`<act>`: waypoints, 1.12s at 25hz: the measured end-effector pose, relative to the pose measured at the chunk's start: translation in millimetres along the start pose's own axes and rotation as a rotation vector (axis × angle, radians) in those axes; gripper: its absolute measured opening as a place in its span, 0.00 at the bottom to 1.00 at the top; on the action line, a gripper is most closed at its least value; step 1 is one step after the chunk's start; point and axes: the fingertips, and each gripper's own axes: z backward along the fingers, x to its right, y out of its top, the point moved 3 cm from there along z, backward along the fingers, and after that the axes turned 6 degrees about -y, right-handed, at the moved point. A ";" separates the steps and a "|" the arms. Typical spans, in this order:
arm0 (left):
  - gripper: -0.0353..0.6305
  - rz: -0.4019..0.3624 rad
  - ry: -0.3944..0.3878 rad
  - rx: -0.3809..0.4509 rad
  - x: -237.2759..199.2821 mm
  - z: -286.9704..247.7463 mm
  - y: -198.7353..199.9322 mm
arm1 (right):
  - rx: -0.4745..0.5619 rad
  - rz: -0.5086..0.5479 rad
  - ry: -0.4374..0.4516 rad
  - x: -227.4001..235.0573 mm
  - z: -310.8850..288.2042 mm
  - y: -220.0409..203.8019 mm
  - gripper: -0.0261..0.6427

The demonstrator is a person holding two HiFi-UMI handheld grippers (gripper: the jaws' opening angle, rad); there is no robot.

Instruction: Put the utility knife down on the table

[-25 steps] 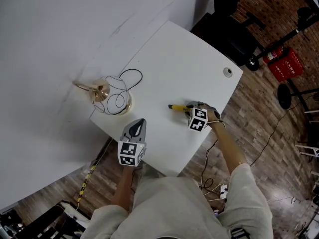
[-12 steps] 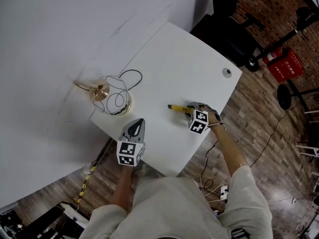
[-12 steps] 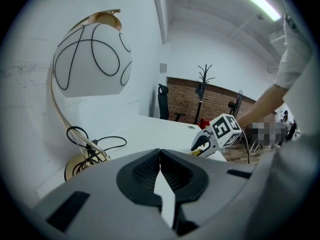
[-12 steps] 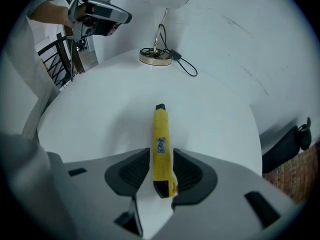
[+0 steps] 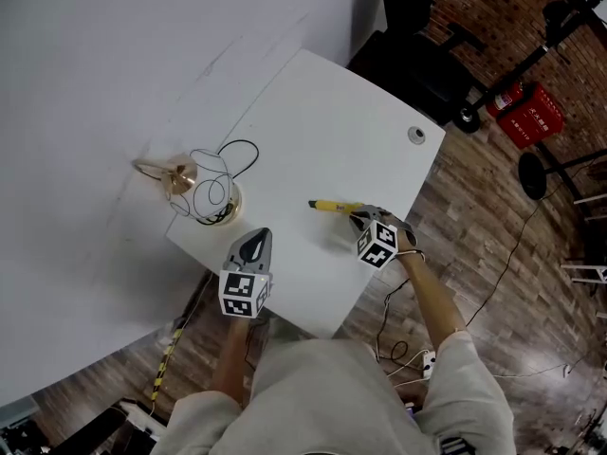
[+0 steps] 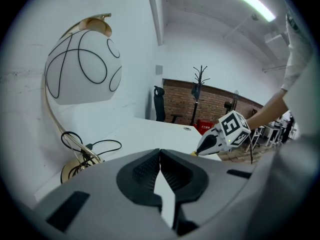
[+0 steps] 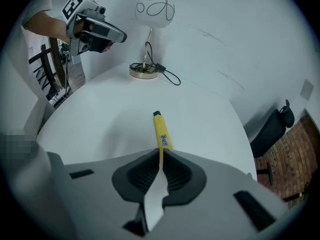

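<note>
In the head view the utility knife (image 5: 331, 206) lies flat on the bench (image 5: 322, 112), its long axis across the picture, dark tip to the left and other end just at the right gripper (image 5: 358, 215). The putting down looks done, so the next move calls for drawing this gripper away without pushing the knife. In the left gripper view the left gripper (image 6: 160, 156) has its jaws clenched on nothing. In the right gripper view the jaws are closing, almost together, and the thin yellow strip in their slit is probably the knife lying below, not pinched; it points straight away, toward the lamp (image 7: 155, 6).
</note>
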 end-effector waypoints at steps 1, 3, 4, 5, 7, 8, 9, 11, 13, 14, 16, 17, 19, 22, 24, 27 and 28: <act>0.06 -0.003 -0.004 0.001 2.1 0.0 0.2 | 0.001 -0.010 -0.006 -2.0 3.3 -1.8 0.06; 0.06 -0.010 -0.012 0.003 6.7 0.8 1.5 | 0.002 -0.033 -0.015 -5.7 10.3 -5.5 0.04; 0.06 -0.013 -0.016 0.004 9.3 1.3 2.3 | 0.003 -0.048 -0.019 -7.4 13.8 -7.5 0.04; 0.06 -0.017 -0.020 0.005 11.8 1.8 3.1 | 0.005 -0.065 -0.023 -9.0 17.2 -9.4 0.04; 0.06 -0.023 -0.027 0.009 16.3 2.8 3.9 | 0.015 -0.110 -0.031 -11.7 23.9 -12.2 0.04; 0.06 -0.026 -0.030 0.010 18.2 3.5 4.1 | 0.024 -0.139 -0.035 -12.6 27.5 -12.8 0.04; 0.06 -0.030 -0.033 0.013 20.0 4.2 4.7 | 0.035 -0.171 -0.040 -13.1 31.4 -12.8 0.04; 0.06 -0.038 -0.040 0.015 24.1 5.7 6.9 | 0.059 -0.233 -0.047 -13.9 39.8 -12.1 0.04; 0.06 -0.049 -0.047 0.021 28.4 6.6 10.6 | 0.081 -0.286 -0.056 -14.5 48.7 -11.9 0.04; 0.06 -0.054 -0.050 0.024 30.0 6.7 12.7 | 0.092 -0.310 -0.062 -14.6 52.7 -11.7 0.04; 0.06 -0.065 -0.056 0.032 32.0 6.8 15.8 | 0.118 -0.362 -0.083 -14.3 59.8 -11.9 0.04; 0.06 -0.070 -0.058 0.036 33.1 6.8 17.3 | 0.131 -0.389 -0.097 -13.8 63.6 -12.6 0.04; 0.06 -0.080 -0.061 0.042 36.7 7.2 21.0 | 0.157 -0.441 -0.132 -11.9 73.9 -15.2 0.04; 0.06 -0.088 -0.069 0.051 44.0 7.4 25.2 | 0.214 -0.547 -0.191 -7.9 94.7 -19.2 0.04; 0.06 -0.093 -0.075 0.053 47.9 7.2 26.2 | 0.256 -0.620 -0.229 -5.5 108.3 -21.3 0.04; 0.06 -0.103 -0.085 0.057 52.6 6.9 28.9 | 0.301 -0.711 -0.289 -3.1 124.2 -28.8 0.04; 0.06 -0.105 -0.087 0.060 53.9 7.0 30.2 | 0.312 -0.740 -0.306 -2.8 129.4 -31.6 0.04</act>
